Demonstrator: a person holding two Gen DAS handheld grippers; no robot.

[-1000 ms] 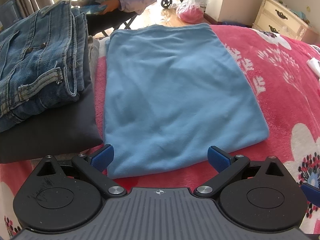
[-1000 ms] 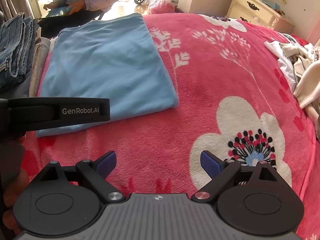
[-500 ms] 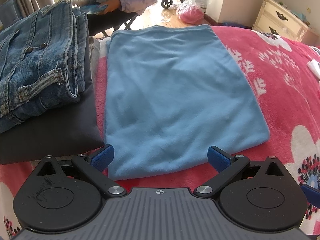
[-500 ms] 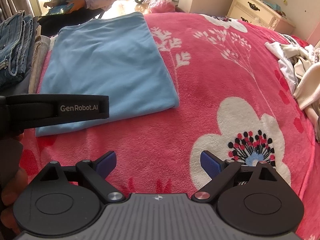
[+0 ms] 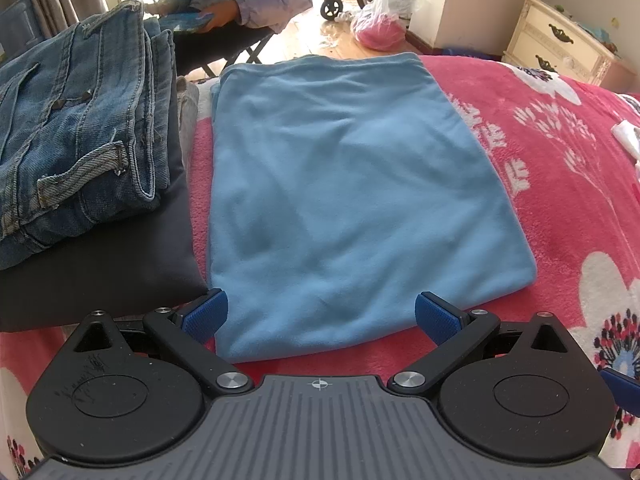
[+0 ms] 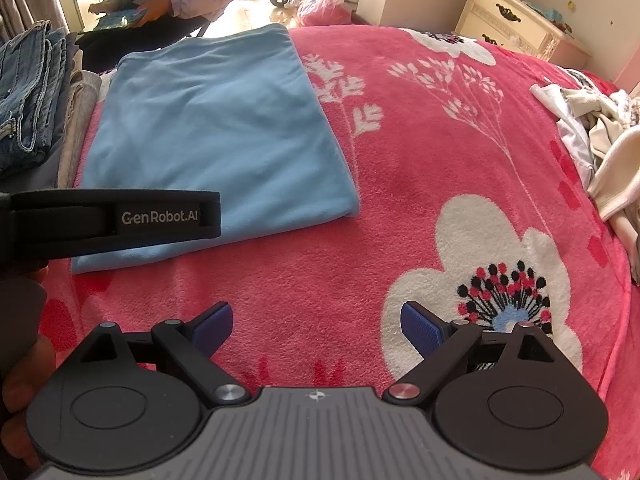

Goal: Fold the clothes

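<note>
A pink blanket (image 6: 420,184) covers the bed. On it lies the folded blue cloth (image 5: 352,200), flat, at 12 o'clock from the left gripper (image 5: 320,316). Jeans (image 5: 76,108) sit stacked on a dark garment (image 5: 120,256) at 10 o'clock. White clothes (image 6: 592,136) lie heaped at 2 o'clock from the right gripper (image 6: 316,326). Both grippers are spread wide, holding nothing; the left one's pads straddle the cloth's near edge.
</note>
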